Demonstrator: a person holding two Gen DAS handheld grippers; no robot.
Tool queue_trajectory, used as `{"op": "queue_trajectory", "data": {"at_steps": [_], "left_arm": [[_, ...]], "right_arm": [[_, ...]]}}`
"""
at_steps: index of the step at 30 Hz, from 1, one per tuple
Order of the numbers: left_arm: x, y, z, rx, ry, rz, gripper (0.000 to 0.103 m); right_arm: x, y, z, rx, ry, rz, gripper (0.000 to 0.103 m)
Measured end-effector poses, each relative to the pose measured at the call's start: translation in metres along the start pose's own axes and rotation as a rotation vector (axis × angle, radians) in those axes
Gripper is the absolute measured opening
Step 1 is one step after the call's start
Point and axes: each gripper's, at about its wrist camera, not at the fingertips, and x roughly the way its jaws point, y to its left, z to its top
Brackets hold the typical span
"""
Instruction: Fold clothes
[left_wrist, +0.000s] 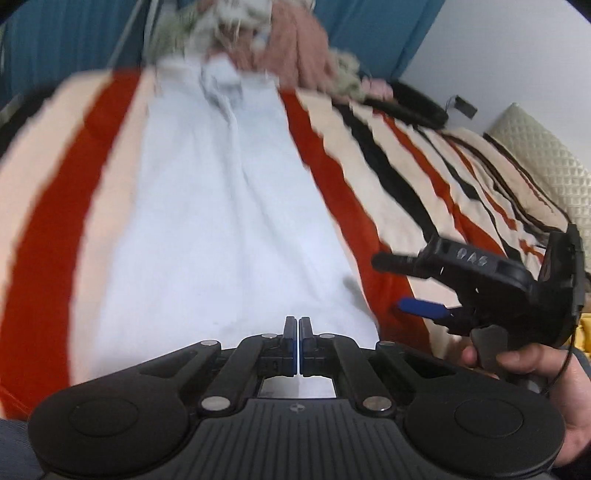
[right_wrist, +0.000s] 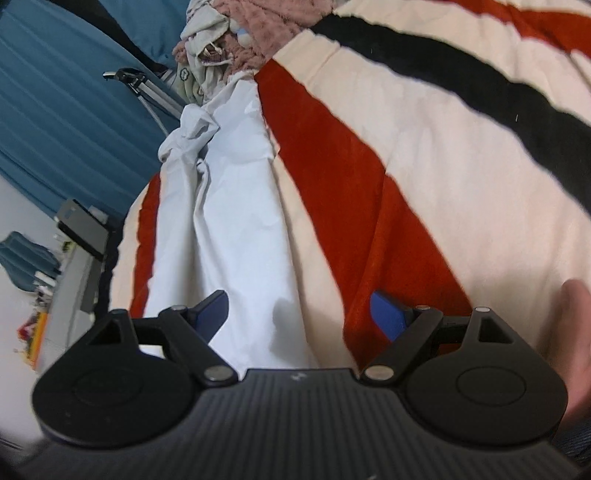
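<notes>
A long white garment (left_wrist: 221, 206) lies stretched out on a striped red, cream and black blanket (left_wrist: 388, 177); it also shows in the right wrist view (right_wrist: 236, 221). My left gripper (left_wrist: 298, 328) is shut at the garment's near edge; whether cloth is pinched between the fingers does not show. My right gripper (right_wrist: 299, 310) is open, its blue fingers (right_wrist: 212, 308) spread over the garment's right edge and the blanket (right_wrist: 424, 166). The right gripper also shows in the left wrist view (left_wrist: 406, 284), just right of the garment.
A pile of pink, white and green clothes (left_wrist: 258, 40) sits at the garment's far end. Blue curtains (right_wrist: 55, 110) hang behind. A cream quilted pillow (left_wrist: 539, 162) lies at the far right. A metal stand (right_wrist: 147, 92) and a desk (right_wrist: 74, 240) are left of the bed.
</notes>
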Motion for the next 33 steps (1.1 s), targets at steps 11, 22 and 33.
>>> {"op": "queue_trajectory", "data": {"at_steps": [11,22,33], "left_arm": [[-0.028,0.115,0.023,-0.372,-0.148,-0.035,0.079],[0.022,0.168,0.018,-0.585,0.096,-0.009,0.073],[-0.018,0.171,0.031,-0.636,0.043,-0.149,0.007]], "right_arm": [[0.03,-0.011,-0.014,0.114,0.215,0.086,0.066],[0.028,-0.013,-0.03,0.14,0.275,0.067,0.048],[0.002,0.011,-0.031,0.065,0.28,0.089,0.008]]}}
